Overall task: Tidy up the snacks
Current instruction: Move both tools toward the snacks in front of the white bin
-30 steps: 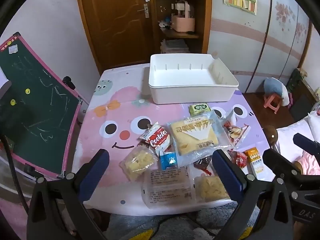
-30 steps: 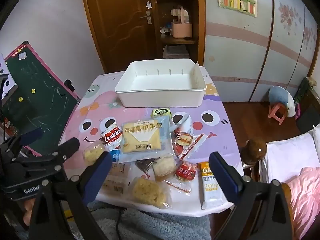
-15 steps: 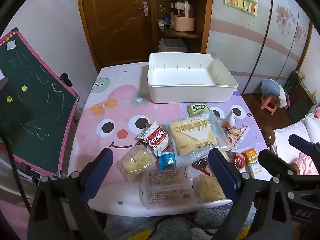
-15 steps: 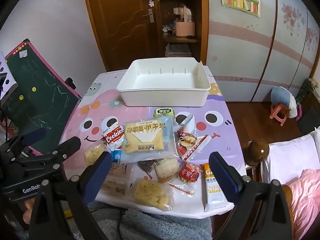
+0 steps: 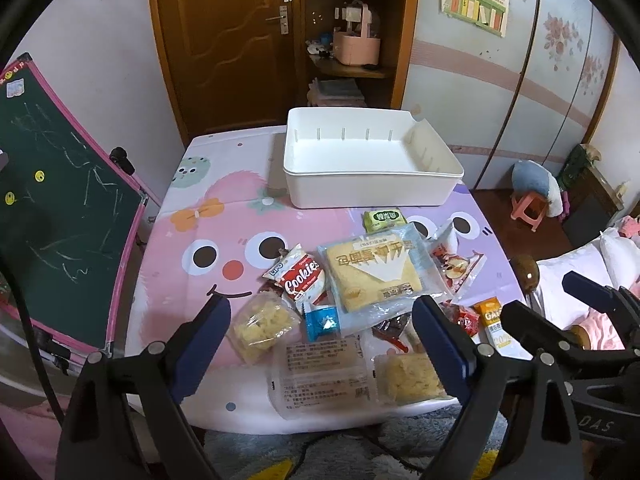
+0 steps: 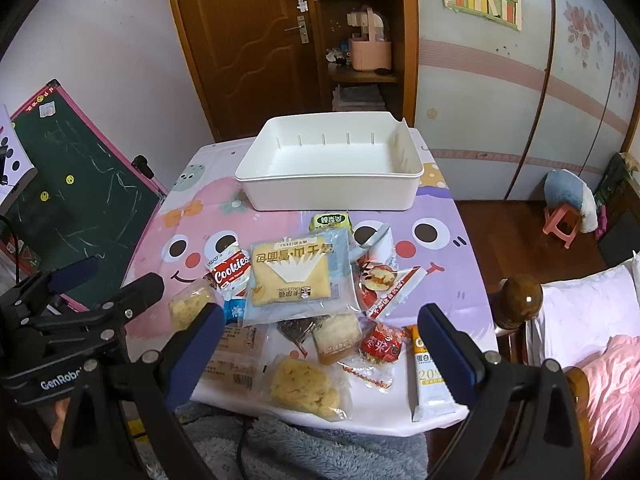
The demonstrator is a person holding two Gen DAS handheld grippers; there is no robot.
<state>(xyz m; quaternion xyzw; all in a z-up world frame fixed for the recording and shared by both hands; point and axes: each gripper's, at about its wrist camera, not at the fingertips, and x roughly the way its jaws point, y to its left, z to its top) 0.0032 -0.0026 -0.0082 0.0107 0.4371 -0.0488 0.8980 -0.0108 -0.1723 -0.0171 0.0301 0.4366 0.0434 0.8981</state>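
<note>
Snacks [image 6: 296,304] lie heaped on the near half of your cartoon tablecloth [image 5: 208,216]; the white bin [image 5: 370,160] behind them holds nothing. Biggest is the blue bread pack [image 5: 372,272], then the Cookies pouch [image 5: 300,276]. Your left gripper [image 5: 322,346] is closing on air, pads apart; your right gripper [image 6: 320,350] is spread wide, empty.

Green chalkboard [image 5: 60,216], pink stool [image 6: 562,222]

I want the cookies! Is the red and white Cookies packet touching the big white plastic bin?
Apart. The right wrist view shows the red and white Cookies packet lying well short of the big white plastic bin, with bare cartoon tablecloth between them.
</note>
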